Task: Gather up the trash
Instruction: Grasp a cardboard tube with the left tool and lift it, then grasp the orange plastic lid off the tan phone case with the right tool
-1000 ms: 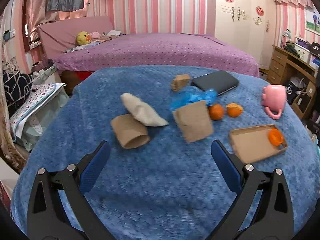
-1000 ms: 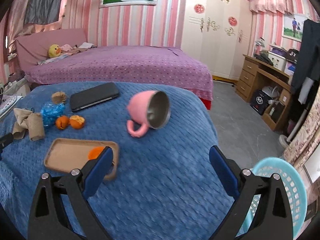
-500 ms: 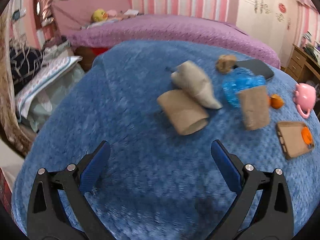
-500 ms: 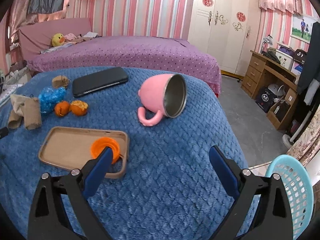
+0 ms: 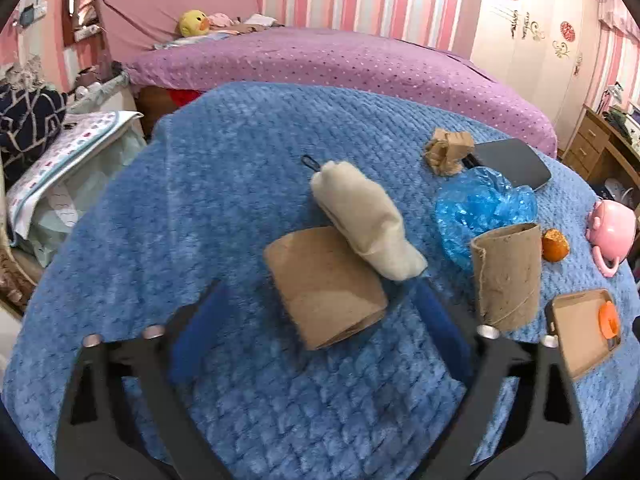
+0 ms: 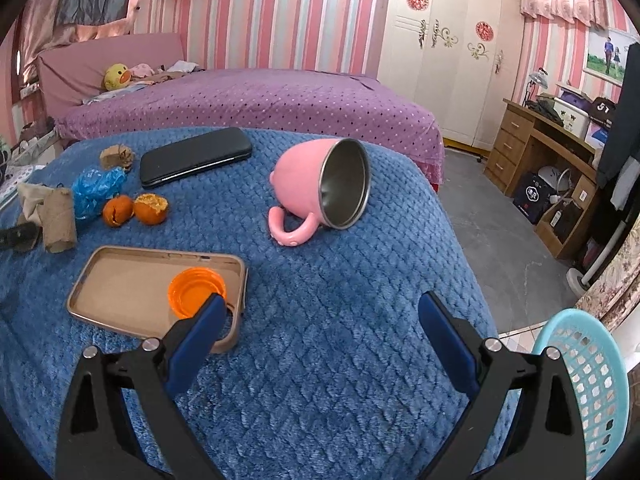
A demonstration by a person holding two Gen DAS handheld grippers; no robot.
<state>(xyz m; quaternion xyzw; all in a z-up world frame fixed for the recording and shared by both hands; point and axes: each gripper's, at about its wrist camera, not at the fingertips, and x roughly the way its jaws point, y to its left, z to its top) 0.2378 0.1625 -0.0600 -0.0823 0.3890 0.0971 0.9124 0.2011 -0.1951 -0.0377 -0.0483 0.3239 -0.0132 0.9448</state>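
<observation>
A cardboard tube (image 5: 324, 280) lies on the blue blanket (image 5: 224, 168) between the blue pads of my left gripper (image 5: 320, 316). Its jaws are closing, with a gap still showing on each side of the tube. A cream cloth pouch (image 5: 364, 220) leans on the tube's far end. A second tube (image 5: 506, 276) stands upright to the right, next to a crumpled blue plastic bag (image 5: 484, 208), a brown paper wad (image 5: 448, 152) and orange peel (image 5: 555, 245). My right gripper (image 6: 320, 316) hangs open over bare blanket, its left pad in front of an orange cap (image 6: 196, 290).
The orange cap lies in a tan phone case (image 6: 132, 292). A pink mug (image 6: 320, 188) lies on its side, with a black phone (image 6: 196, 156) behind it. Two orange peels (image 6: 118, 210) sit at the left. A light blue basket (image 6: 588, 380) stands on the floor at the right.
My left gripper has moved forward and down onto the lying tube, and its jaws have narrowed around it. The right gripper has sunk slightly and stays open.
</observation>
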